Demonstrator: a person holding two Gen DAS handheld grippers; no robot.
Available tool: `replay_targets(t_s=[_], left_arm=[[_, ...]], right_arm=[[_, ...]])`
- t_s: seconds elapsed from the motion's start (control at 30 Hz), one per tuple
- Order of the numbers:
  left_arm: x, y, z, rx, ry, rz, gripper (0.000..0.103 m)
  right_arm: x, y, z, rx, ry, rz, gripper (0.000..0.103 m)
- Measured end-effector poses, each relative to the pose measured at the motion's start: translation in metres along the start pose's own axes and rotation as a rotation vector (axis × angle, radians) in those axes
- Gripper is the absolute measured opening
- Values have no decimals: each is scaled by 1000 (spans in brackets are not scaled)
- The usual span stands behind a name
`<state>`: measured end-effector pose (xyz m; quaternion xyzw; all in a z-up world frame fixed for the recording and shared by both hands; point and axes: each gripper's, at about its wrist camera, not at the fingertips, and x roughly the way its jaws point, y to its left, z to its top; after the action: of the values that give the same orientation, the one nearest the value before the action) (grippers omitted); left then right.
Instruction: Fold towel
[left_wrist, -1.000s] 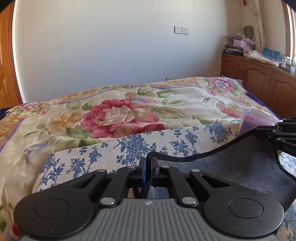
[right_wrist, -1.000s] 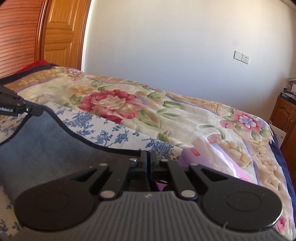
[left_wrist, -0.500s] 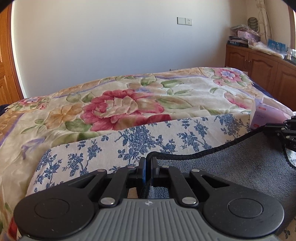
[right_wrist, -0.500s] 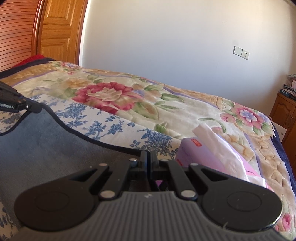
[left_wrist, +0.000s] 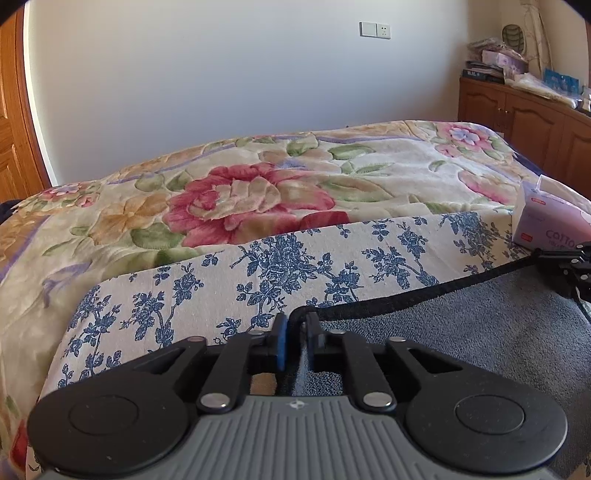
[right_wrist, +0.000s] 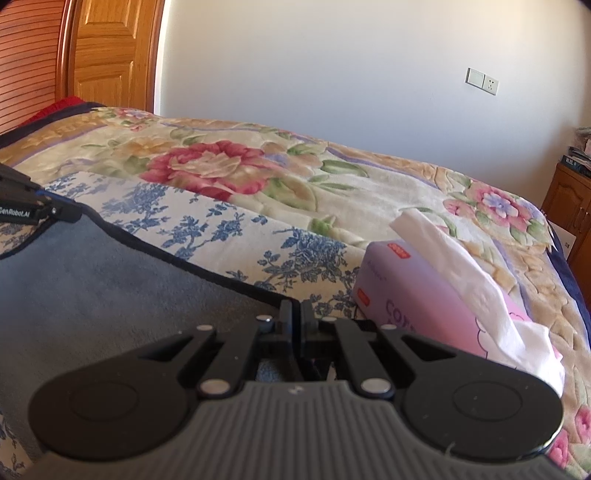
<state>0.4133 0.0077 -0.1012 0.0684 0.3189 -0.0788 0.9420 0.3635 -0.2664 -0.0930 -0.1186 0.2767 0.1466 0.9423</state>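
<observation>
Fingers, left gripper (left_wrist: 295, 325): nearly closed, pinching the black-bound edge of the grey towel (left_wrist: 461, 332) at its near-left corner; one finger (left_wrist: 281, 341) carries a blue pad.

Fingers, right gripper (right_wrist: 295, 314): pressed together on the same black edging at the towel's (right_wrist: 92, 288) opposite corner; the pinch point itself is partly hidden behind the finger (right_wrist: 286, 317) tips.

Towel: grey terry with black binding, held taut between both grippers, spread over a white cloth with blue floral print (left_wrist: 332, 258) that lies on the bed. Its near portion is cut off by the gripper bodies in both views.

Lettering:
- Left gripper as seen from the right wrist view (right_wrist: 55, 214): "GenRobot.AI", first letter clipped by the frame edge.
- Tissue box (right_wrist: 424, 306), lilac with red tabs: "COTTO…" in the left wrist view (left_wrist: 550, 225), the rest cut off; smaller print too blurred to read. A white tissue (right_wrist: 461, 266) sticks out of its top. The box stands just beside the towel's right corner.
- Book spines on the cabinet (left_wrist: 524, 110): unreadable.

Surroundings: flower-patterned blanket (left_wrist: 258, 195) covering the bed; white wall with switch and socket plate (left_wrist: 375, 29); wooden door (right_wrist: 110, 55) at left; cluttered items on the cabinet top, hard to make out. Right gripper (left_wrist: 576, 269) shows only in part at the left wrist view's right edge.
</observation>
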Motion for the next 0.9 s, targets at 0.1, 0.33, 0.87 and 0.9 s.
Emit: replay_targets(t_s=[0.1, 0.33, 0.87, 0.9], left_arm=[[-5, -1, 1, -8, -14, 0, 49], [-20, -4, 4, -13, -30, -8, 69], [-77, -17, 16, -29, -60, -3, 91], [-82, -18, 18, -32, -63, -1, 91]], right_arm=[[-3, -2, 0, 16, 5, 0, 15], [-18, -5, 4, 58, -10, 4, 50], [-69, 10, 18, 108, -20, 32, 56], [-73, 11, 19, 112, -22, 31, 56]])
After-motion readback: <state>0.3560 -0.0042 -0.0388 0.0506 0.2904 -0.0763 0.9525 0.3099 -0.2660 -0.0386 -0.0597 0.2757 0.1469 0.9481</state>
